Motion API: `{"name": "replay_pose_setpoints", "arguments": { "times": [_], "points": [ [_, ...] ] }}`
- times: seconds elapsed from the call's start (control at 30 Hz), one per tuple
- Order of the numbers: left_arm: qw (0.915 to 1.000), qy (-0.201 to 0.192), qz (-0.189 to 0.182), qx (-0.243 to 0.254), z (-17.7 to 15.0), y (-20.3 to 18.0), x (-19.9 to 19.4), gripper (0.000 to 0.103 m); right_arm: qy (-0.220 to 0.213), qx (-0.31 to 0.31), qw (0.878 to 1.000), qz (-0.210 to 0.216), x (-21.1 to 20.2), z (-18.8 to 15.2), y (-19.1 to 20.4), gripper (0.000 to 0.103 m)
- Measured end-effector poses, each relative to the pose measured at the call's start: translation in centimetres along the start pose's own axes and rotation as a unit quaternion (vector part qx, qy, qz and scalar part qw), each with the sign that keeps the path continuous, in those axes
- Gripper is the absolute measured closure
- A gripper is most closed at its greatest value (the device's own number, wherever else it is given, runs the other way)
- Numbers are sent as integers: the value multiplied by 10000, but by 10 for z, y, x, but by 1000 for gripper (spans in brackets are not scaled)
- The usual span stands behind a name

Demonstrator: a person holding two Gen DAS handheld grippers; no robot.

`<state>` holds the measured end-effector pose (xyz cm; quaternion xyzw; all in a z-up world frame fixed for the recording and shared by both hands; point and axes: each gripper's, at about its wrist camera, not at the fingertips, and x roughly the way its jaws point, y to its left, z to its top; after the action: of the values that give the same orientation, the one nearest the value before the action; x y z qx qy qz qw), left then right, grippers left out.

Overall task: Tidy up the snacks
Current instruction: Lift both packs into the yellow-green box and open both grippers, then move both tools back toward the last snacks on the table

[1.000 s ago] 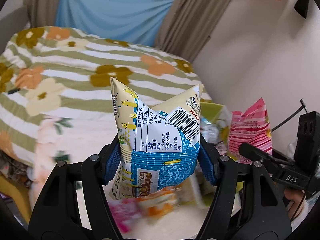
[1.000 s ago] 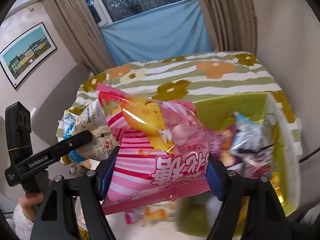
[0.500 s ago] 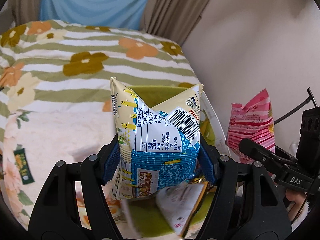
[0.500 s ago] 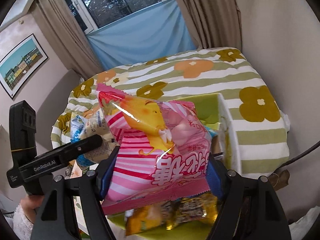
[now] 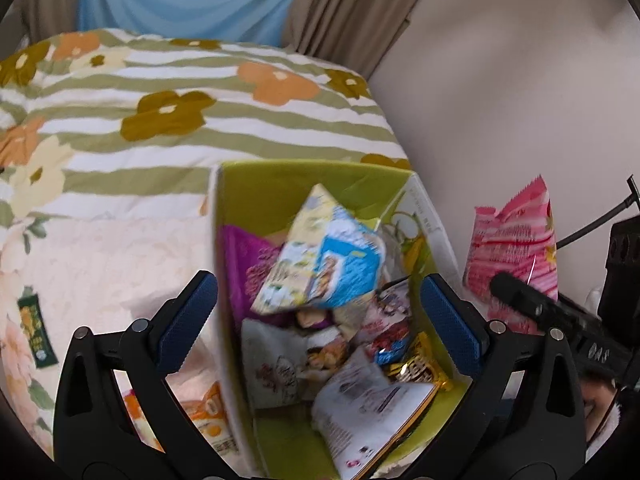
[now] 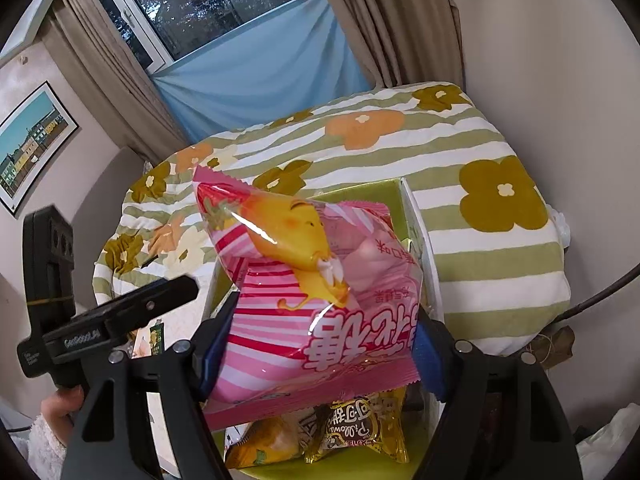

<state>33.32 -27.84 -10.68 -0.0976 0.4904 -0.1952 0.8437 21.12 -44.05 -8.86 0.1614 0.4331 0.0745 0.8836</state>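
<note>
The bed carries the green box, already crowded with snacks. Left tool hangs above it, fingers spread apart, nothing between them; the yellow-and-blue packet lies tilted atop the pile. Right tool is clamped on the pink bag, box straight ahead and below, so the right hand looks nearest for the drop.

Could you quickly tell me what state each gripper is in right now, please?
Left gripper: open, holding nothing, above the green box.
Right gripper: shut on the pink snack bag.
</note>
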Motion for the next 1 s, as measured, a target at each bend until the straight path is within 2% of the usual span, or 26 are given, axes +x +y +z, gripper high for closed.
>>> {"name": "replay_pose_setpoints", "arguments": {
  "times": [0.3, 0.47, 0.57, 0.6, 0.83, 1.0],
  "points": [
    [9993, -15, 373, 36, -15, 27, -14, 2, 218, -9, 9997, -81, 35, 13, 1, 29],
    [9992, -75, 397, -62, -15, 38, -20, 2, 501, 70, 9987, -102, 59, 20, 0, 26],
    [9993, -113, 365, -55, -18, 40, -23, 2, 364, 166, 9991, -168, 58, 18, -1, 11],
    [9992, -113, 389, -41, -19, 41, -23, 2, 303, 187, 9992, -170, 56, 17, -2, 10],
    [9993, -67, 372, 3, -24, 39, -23, 2, -20, 45, 9991, -430, 37, 4, -5, 9],
    [9992, -257, 291, -8, -24, 34, -41, 2, -99, 114, 9996, -230, 23, 5, -9, 9]
  ]
}}
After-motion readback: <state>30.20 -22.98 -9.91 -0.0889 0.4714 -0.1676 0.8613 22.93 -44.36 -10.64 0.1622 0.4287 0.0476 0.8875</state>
